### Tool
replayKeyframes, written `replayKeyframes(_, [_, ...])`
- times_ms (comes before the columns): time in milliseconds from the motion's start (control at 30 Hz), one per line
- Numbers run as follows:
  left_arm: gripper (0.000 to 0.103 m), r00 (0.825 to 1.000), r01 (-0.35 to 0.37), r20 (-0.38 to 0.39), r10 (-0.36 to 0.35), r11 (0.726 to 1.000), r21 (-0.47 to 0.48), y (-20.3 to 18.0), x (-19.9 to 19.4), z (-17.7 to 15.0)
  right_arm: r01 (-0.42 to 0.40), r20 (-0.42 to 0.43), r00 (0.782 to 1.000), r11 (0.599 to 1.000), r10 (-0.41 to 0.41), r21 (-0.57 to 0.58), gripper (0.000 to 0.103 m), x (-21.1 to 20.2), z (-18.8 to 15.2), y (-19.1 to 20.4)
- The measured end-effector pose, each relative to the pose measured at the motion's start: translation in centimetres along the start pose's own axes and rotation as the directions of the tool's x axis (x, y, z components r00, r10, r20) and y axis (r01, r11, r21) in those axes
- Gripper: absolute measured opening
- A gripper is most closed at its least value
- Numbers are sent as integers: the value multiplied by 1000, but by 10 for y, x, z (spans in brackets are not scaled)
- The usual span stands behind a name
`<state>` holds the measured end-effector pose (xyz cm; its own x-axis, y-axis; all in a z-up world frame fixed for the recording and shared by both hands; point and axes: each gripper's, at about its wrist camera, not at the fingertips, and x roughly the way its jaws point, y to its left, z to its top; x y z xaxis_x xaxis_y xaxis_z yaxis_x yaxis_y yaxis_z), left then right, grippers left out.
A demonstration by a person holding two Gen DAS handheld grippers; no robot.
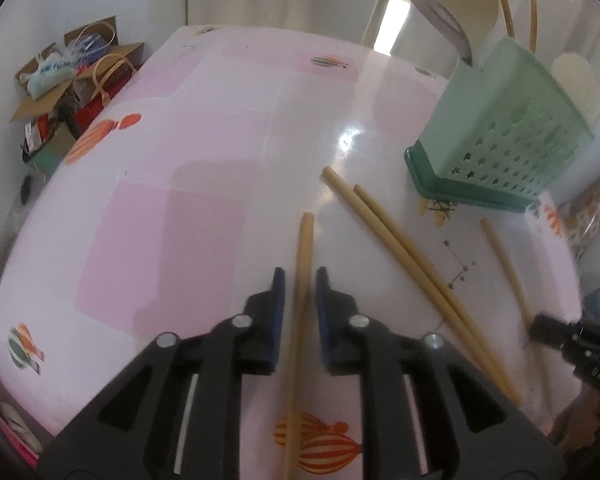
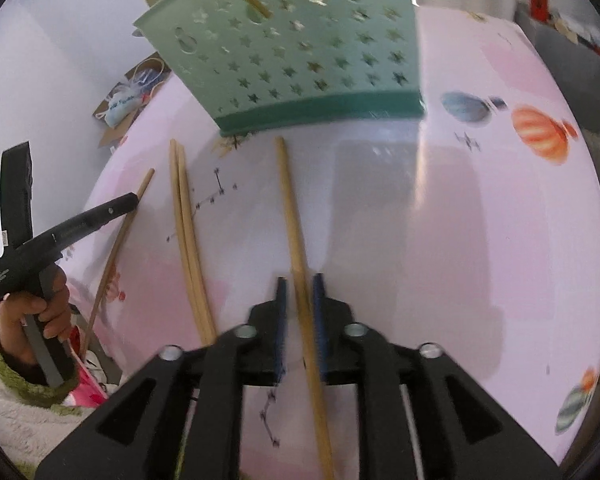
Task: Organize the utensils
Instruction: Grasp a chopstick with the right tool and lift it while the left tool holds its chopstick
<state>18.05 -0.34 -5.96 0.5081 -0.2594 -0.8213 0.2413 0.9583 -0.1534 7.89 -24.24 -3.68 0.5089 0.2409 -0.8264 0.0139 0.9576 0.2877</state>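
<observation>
A pale wooden chopstick (image 1: 306,240) lies on the pink tablecloth between the fingers of my left gripper (image 1: 300,274). The blue pads stand slightly apart from it, so the gripper is open. A second chopstick (image 2: 288,208) lies lengthwise between the pads of my right gripper (image 2: 300,278), also open with a narrow gap beside the stick. A pair of chopsticks (image 1: 396,240) lies side by side between the two grippers. The green star-holed utensil caddy (image 2: 300,52) stands just beyond, holding a metal spoon (image 1: 440,16) and wooden spoons (image 1: 468,0).
The table (image 1: 180,160) carries a glossy pink cloth with balloon prints. A cardboard box of clutter (image 1: 72,76) sits past its far left edge. A grey shelf (image 2: 572,60) stands off the right side. A person's hand (image 2: 40,308) in a fleecy sleeve holds the left gripper.
</observation>
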Motion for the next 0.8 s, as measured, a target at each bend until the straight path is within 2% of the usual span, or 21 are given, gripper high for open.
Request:
replayKeyframes(167, [14,998,-61,-1,61,995,83,-13,6,7,13,13,1000,997,-12,-80,22,15,25,16])
replayKeyframes(300, [14,995,-99,6,99,986,135,-21,12,14,29,41,999,995,-25,-97,22,22,41,20])
replayKeyframes(367, [14,995,-100,6,100,986,134,-21,14,18,34,55,998,995,-29,-97,19,25,47,21])
replayKeyframes(500, [12,994,-110,25,107,986,129,-24,17,21,75,81,995,989,-65,-128,8,29,50,26])
replayKeyframes(567, [5,993,-116,35,112,984,134,-26,18,21,74,90,994,990,-64,-116,7,28,50,24])
replayKeyframes(667, [5,992,-128,29,125,984,121,-26,18,23,51,96,994,996,-43,-79,7,22,49,17])
replayKeyframes(800, [5,991,-116,79,110,990,81,-21,0,29,35,166,986,998,-26,-53,7,-5,47,10])
